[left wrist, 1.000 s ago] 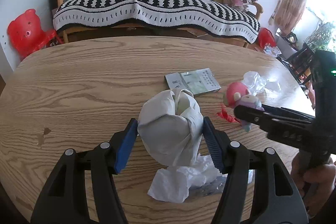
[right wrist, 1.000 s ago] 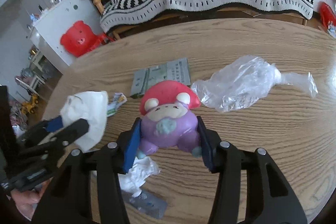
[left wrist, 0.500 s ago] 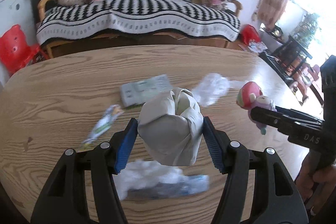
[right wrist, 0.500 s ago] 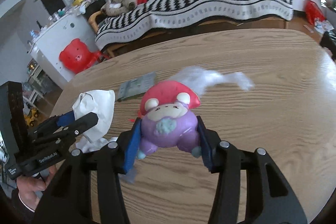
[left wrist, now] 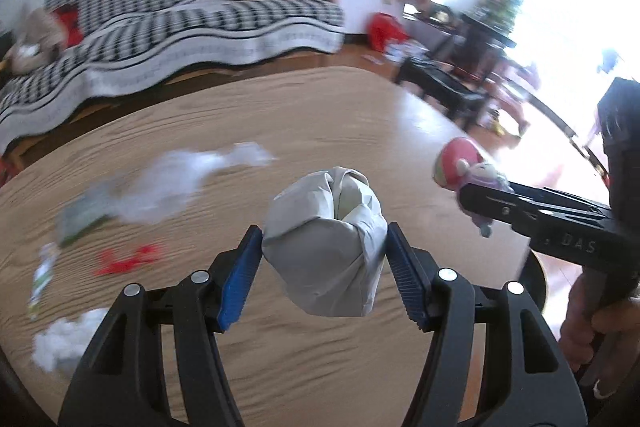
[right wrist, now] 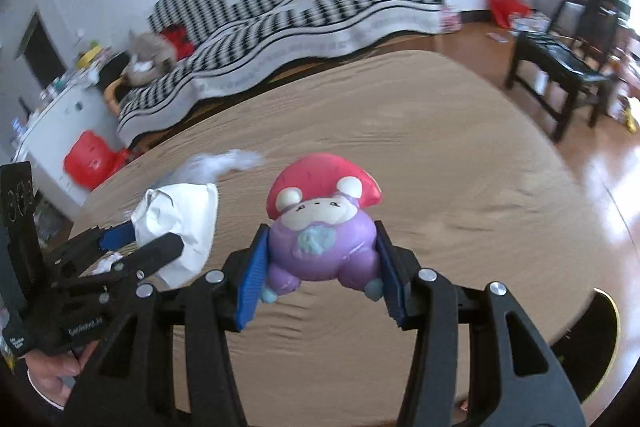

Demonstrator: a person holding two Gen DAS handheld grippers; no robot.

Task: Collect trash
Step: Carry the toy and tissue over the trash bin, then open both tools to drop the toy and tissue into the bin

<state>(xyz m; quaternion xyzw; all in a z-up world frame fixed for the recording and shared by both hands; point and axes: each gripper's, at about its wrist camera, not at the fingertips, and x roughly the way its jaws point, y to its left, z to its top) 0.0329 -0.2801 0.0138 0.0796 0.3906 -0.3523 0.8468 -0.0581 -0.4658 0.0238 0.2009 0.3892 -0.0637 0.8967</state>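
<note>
Left wrist view: the left gripper (left wrist: 325, 247) clamps a crumpled white paper wad (left wrist: 326, 239) between its blue pads, held above the wooden table (left wrist: 320, 115). A clear plastic bag (left wrist: 180, 183), red scraps (left wrist: 128, 259) and white tissue (left wrist: 68, 339) lie blurred on the tabletop at left. At right, a hand (left wrist: 592, 323) holds the second tool.

Right wrist view: the right gripper (right wrist: 322, 267) grasps a purple squishy toy with a red mushroom cap (right wrist: 322, 223) above the table (right wrist: 440, 147). At left the other gripper carries the wad (right wrist: 180, 223).
</note>
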